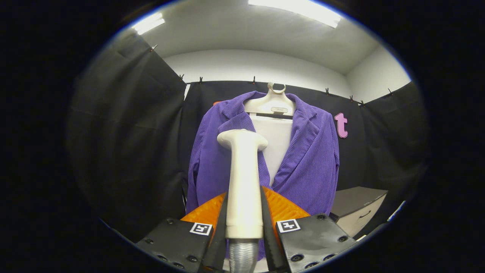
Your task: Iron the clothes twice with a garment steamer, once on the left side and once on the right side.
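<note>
My gripper (244,206) is clenched on the garment steamer (243,182), both fingers pressing its handle; its head stands upright toward twelve o'clock. Beyond it the purple jacket (303,159) hangs on a white hanger (271,102). A grey cabinet (356,210) sits at four o'clock.

The gripper (243,212) clamped a white garment steamer (243,178) upright between both fingers, its head blocking the way straight ahead. Beyond it hung a purple jacket (310,159) on a hanger (271,104), with open air between. A grey cabinet (356,208) stood low beside the jacket's hem.
</note>
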Tool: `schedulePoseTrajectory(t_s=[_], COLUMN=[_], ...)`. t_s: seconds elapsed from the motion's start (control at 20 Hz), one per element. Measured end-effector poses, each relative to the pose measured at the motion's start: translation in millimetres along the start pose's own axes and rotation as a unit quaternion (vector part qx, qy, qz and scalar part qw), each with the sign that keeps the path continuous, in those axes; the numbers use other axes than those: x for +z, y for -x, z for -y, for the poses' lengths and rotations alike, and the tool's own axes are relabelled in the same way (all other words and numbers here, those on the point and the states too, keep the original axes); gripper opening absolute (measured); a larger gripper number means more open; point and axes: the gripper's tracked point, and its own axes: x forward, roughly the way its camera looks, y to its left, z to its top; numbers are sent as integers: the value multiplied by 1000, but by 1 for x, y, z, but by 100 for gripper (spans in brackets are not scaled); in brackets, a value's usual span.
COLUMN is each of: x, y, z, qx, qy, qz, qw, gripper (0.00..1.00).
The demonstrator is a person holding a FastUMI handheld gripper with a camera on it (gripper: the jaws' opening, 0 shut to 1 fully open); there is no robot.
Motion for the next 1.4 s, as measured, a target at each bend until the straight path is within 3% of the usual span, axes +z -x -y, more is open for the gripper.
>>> schedulePoseTrajectory(t_s=[0.45, 1.4], x=[-28, -137], y=[16, 63], z=[-1, -12], qx=[5, 27], qy=[12, 29], qz=[-14, -90], qw=[1000, 995], gripper=[49, 49])
